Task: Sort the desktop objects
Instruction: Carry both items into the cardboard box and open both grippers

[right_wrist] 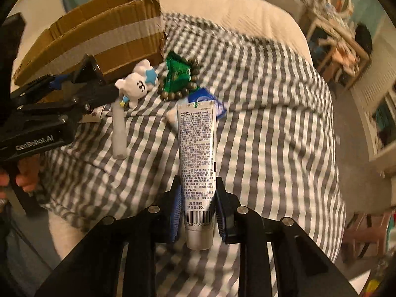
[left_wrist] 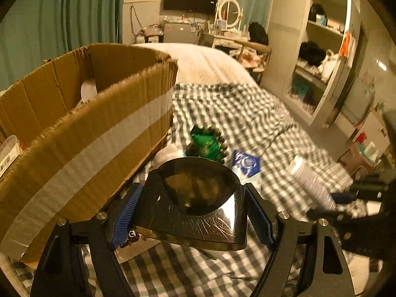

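Observation:
My left gripper (left_wrist: 193,212) is shut on a dark glossy visor-like piece (left_wrist: 198,195), held just right of the cardboard box (left_wrist: 81,133). From the right wrist view, that gripper (right_wrist: 79,84) hovers in front of the box (right_wrist: 111,32). My right gripper (right_wrist: 199,212) is shut on a white toothpaste tube (right_wrist: 198,143), lifted above the checked cloth. On the cloth by the box lie a green packet (right_wrist: 178,74), a bead bracelet (right_wrist: 173,95), a blue packet (right_wrist: 203,96), a white bear figure (right_wrist: 135,87) and a white stick (right_wrist: 118,133).
The checked cloth (right_wrist: 272,123) covers a bed whose edge drops off to the right. The box holds some white items (left_wrist: 87,89). A hand (right_wrist: 22,173) holds the left gripper's handle. White shelves (left_wrist: 316,57) and a chair (left_wrist: 255,49) stand beyond the bed.

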A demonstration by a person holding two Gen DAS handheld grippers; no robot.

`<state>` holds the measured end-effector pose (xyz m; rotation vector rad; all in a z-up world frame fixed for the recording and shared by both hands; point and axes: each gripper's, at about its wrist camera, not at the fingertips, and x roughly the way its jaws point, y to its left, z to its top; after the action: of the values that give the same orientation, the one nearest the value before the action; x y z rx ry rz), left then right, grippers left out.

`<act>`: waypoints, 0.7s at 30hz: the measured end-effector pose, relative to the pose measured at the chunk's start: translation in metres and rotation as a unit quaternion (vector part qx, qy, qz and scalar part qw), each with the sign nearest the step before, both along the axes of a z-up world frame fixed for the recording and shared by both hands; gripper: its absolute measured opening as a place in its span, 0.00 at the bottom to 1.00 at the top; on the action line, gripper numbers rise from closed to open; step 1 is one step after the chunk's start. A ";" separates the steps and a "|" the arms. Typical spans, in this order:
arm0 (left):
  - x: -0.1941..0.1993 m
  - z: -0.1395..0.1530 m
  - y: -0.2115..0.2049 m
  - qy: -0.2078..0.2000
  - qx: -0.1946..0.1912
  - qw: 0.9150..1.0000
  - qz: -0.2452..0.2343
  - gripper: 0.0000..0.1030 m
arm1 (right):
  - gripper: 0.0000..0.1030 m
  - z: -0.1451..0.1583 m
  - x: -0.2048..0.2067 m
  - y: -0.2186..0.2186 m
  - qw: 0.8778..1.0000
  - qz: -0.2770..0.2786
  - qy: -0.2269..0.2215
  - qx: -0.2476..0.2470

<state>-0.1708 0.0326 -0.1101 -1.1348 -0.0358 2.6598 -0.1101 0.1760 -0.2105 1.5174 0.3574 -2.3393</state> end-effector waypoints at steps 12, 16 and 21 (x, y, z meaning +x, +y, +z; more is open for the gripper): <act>0.043 0.065 -0.026 0.034 -0.024 0.998 0.044 0.80 | 0.23 0.062 0.026 -0.030 0.998 -0.012 0.042 -0.053; 0.051 0.096 -0.047 0.060 -0.012 0.995 0.082 0.80 | 0.23 0.096 0.030 -0.044 0.992 -0.013 0.065 -0.107; 0.059 0.133 -0.081 0.110 -0.025 0.984 0.138 0.80 | 0.23 0.128 0.034 -0.071 0.986 0.010 0.093 -0.135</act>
<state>-0.1123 -0.0485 0.0224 -0.9008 -0.0929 3.0325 -0.0765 0.1046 -0.0829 1.1700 0.0925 -2.4063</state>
